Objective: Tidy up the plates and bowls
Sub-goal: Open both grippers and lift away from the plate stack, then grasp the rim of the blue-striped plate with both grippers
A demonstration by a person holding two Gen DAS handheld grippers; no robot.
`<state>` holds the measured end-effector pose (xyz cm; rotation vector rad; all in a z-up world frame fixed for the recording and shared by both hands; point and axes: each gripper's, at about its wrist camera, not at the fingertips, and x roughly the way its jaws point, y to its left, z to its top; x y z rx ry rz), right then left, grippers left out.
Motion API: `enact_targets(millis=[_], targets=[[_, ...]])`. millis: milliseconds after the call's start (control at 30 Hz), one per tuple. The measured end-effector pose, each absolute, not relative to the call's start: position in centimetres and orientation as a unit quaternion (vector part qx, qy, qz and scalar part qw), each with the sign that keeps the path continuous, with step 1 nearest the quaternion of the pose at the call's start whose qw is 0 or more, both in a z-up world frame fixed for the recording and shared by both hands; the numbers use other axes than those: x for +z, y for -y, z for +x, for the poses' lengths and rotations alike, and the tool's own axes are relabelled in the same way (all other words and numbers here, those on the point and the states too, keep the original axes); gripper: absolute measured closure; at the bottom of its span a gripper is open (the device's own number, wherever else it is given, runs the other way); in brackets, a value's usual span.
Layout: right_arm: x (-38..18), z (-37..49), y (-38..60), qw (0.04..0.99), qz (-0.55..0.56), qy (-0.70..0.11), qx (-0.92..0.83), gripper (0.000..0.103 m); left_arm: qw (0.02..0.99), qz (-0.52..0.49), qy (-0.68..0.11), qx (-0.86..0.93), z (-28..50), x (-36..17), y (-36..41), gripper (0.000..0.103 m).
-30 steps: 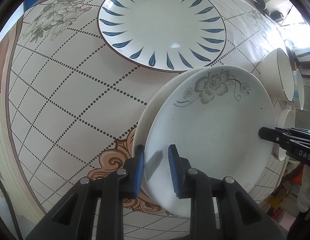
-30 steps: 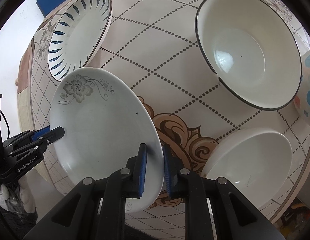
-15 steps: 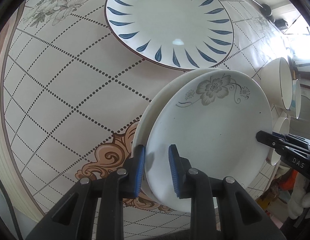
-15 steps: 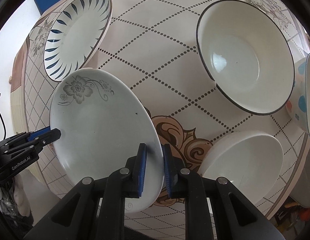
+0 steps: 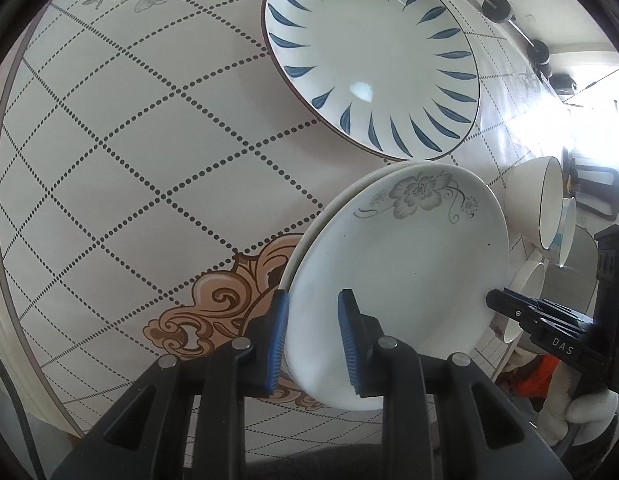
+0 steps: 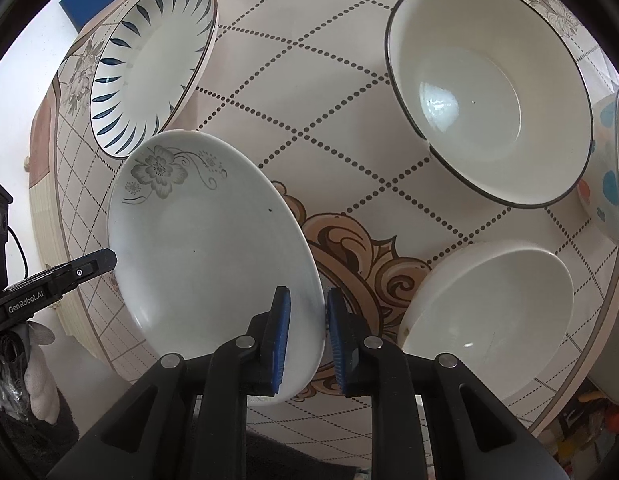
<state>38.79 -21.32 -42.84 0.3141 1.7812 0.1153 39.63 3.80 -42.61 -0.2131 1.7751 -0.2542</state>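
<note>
Left wrist view first: my left gripper (image 5: 312,336) straddles the near rim of the flower plate (image 5: 405,256), blue pads on either side of it, though the right pad looks to stand a little off the face, so I cannot tell if I am truly pinching. Across the plate, my right gripper (image 6: 304,338) is clamped on the opposite rim, its pads pressed to both faces. Held so between my two claws, the flower plate hangs above the table (image 5: 121,168), tilted, its face turned up toward both cameras and its grey flower at the far edge. It is round, with no long axis to speak of. Beyond that far edge lies the blue-leaf plate (image 5: 373,56), flat on the table. To my right sit the black-rimmed bowl (image 6: 489,96), the plain white bowl (image 6: 493,320) and the dotted bowl (image 6: 607,168).
</note>
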Motion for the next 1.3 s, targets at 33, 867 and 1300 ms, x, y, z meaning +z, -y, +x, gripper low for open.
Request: enact_targets(millis=[33,867,1300], targets=[[-42.8,38.7,21.4,0.617,0.139,-0.773,0.051,0.083,0.624,-0.089,-0.769,-0.111,39.7,-42.3,-3.9,0.079],[-35.8,47.7,19.0,0.717,0.197,-0.663,0.083,0.013,0.733,-0.047,-0.675,-0.073,49.3,-36.1,-4.8,0.070],[-44.5,56.2,16.3,0.672,0.203,-0.708,0.077,0.036,0.682,-0.084,-0.721,-0.094,55.2,-42.4,-5.5,0.072]])
